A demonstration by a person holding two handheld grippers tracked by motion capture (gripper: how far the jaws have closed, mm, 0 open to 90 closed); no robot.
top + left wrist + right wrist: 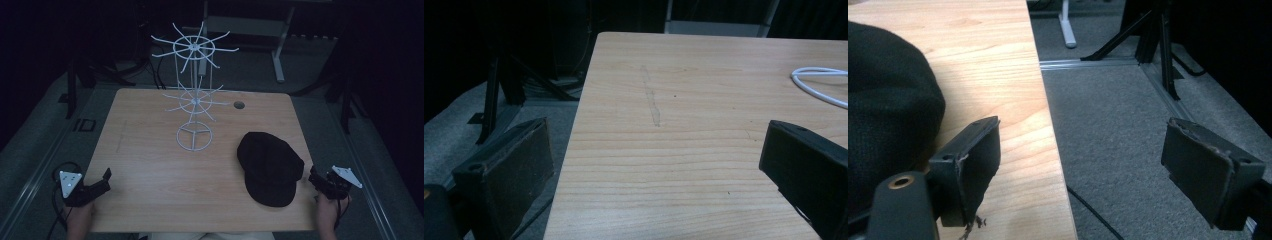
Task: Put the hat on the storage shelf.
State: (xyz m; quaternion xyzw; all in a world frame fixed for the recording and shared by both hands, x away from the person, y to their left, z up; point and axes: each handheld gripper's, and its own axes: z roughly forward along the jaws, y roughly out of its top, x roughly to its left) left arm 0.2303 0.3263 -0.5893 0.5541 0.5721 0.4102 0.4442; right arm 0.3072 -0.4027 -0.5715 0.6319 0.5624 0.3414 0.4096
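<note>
The left tongs (102, 181) sit at the near left corner of the table (150, 165), jaws spread wide with nothing between them; in the left gripper view one jaw hangs past the table's side edge and the other over the bare wood. They look parked there, out of the way, ready to come in when a second grip is wanted.

The right tongs (316, 178) wait at the near right edge, jaws likewise released and holding nothing. The right gripper view has one jaw over the wood just beside the cap (888, 100) and the other out over the grey floor (1113, 135), so they straddle the table's edge. That stance reads as the start of a reach for the cap, which is the nearest thing to them.

The cap (270, 167) lies flat on the right half of the table, close to the near edge, apart from both tongs. Lying loose like this, it seems set out to be picked up.

Farther back, mid-table, stands a white wire rack (195, 100) with two tiers of radiating arms on a ring base. Its arms are all bare, a likely place to hang the cap.

A round cable hole (239, 105) sits beyond the cap, to the right of the rack.

No brand, label or writing can be read anywhere; the cap shows plain black.
</note>
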